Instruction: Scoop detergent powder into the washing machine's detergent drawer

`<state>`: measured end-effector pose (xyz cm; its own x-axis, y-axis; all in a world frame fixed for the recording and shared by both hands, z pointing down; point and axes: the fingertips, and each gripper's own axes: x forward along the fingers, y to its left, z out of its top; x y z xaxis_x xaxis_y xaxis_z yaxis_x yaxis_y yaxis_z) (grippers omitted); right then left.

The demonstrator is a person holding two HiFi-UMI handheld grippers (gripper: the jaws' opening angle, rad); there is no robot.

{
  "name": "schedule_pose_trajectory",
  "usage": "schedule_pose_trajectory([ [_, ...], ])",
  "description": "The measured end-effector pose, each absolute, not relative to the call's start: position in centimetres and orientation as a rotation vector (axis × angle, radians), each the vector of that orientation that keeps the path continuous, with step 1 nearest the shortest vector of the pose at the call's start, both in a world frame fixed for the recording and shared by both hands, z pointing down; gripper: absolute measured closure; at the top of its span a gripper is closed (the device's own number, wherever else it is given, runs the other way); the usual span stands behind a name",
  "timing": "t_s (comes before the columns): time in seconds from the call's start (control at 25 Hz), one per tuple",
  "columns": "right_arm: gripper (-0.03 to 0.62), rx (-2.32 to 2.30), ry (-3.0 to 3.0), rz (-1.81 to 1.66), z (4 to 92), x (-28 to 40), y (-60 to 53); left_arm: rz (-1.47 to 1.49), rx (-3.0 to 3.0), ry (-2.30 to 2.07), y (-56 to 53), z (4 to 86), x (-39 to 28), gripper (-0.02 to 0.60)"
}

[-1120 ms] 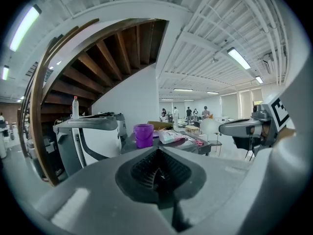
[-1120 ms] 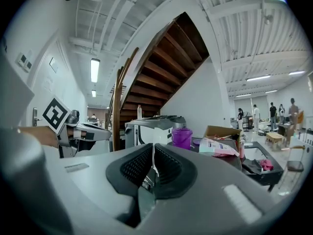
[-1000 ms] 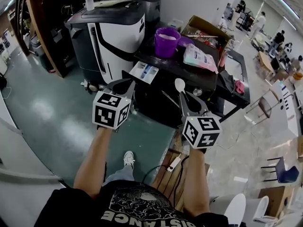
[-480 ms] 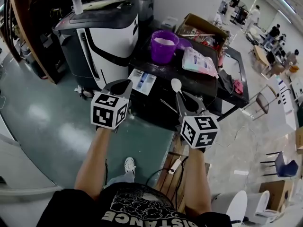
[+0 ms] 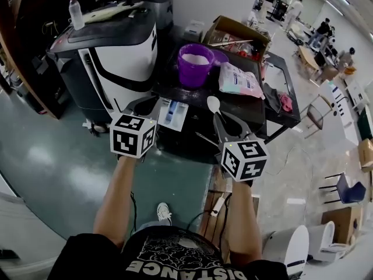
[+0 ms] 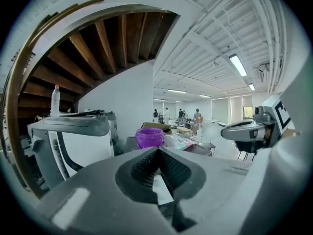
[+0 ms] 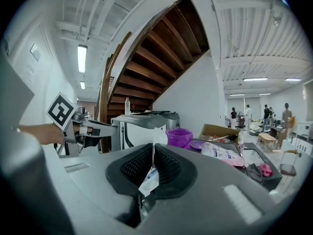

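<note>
Head view showed right gripper (image 5: 222, 120) clamped on a spoon (image 5: 213, 103), left gripper (image 5: 143, 105) closed, empty — no scoop yet; next probably needed a dip into the purple tub (image 5: 195, 66).

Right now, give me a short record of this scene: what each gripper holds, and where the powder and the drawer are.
left gripper: shut, nothing between the jaws
right gripper: shut on white plastic spoon, bowl pointing away
powder: white, in round purple plastic tub on the dark machine top
drawer: white drawer with blue insert, between the two grippers
pouch: pale printed bag, lying right of the tub
</note>
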<state>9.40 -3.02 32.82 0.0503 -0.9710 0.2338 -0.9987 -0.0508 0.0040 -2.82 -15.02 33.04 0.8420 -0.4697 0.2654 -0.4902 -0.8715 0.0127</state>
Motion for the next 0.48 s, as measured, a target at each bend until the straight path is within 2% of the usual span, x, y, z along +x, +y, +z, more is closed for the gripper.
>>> schedule_pose_trajectory([
  [0.48, 0.556, 2.172, -2.002, 0.246, 32.5, 8.4, -7.1, 0.386, 2.943, -0.697, -18.9, 33.5, -3.1, 0.581],
])
